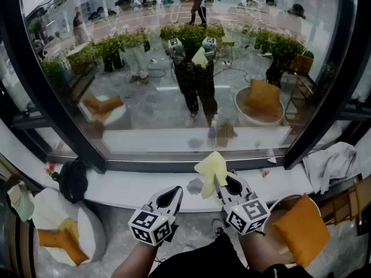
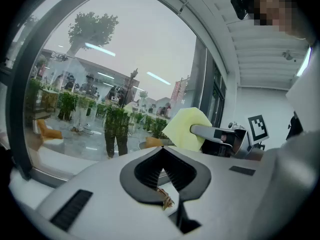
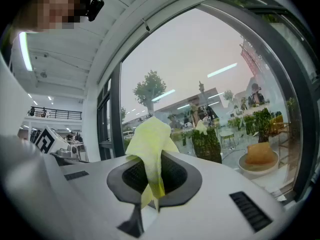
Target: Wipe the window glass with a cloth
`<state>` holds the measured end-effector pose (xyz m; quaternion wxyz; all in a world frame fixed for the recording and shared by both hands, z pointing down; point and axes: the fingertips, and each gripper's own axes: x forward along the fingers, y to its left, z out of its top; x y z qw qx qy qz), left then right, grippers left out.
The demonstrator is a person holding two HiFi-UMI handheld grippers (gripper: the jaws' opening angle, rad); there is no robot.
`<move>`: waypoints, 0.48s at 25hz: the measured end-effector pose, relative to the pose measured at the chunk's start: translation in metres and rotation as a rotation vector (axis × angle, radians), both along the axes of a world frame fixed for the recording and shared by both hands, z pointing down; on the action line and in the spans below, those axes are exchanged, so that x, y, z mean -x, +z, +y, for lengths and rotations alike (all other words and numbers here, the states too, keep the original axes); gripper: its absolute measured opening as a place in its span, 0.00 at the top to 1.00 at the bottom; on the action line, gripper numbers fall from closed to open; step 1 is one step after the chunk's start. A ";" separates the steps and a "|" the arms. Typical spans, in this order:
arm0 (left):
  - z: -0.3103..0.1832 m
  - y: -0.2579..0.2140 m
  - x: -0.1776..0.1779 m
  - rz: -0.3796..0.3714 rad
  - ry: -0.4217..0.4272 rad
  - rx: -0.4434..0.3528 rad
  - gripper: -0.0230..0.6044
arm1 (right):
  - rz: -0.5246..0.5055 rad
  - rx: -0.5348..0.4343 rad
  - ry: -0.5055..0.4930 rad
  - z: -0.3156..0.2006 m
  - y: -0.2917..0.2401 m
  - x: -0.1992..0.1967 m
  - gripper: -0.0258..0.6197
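This looks like a lounge or lobby in a large public or office building. A tall dark-framed window (image 1: pixel 174 86) fills the upper head view above a white sill (image 1: pixel 133 187). Round white chairs (image 1: pixel 43 207) with orange cushions (image 1: pixel 302 229) sit in the lower corners. At the left of the right gripper view are an upper-floor railing (image 3: pixel 55 114) and ceiling strip lights (image 3: pixel 23 51). The glass shows potted plants (image 1: pixel 124 42) and people (image 1: pixel 196 4).

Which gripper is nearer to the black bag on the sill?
Left. The left gripper is just to the right of the bag; the right gripper, jaws shut on the cloth, is farther right.
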<state>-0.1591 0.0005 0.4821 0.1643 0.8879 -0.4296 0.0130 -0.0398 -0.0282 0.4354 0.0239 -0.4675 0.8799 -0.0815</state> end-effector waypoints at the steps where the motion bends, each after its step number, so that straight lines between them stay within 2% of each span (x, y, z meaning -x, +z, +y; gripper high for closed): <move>1: 0.000 0.001 -0.001 -0.002 0.001 0.000 0.97 | -0.001 0.000 0.001 0.000 0.000 0.000 0.89; 12: 0.005 0.004 0.003 -0.011 0.003 -0.002 0.97 | -0.008 0.002 0.004 0.003 0.004 0.003 0.89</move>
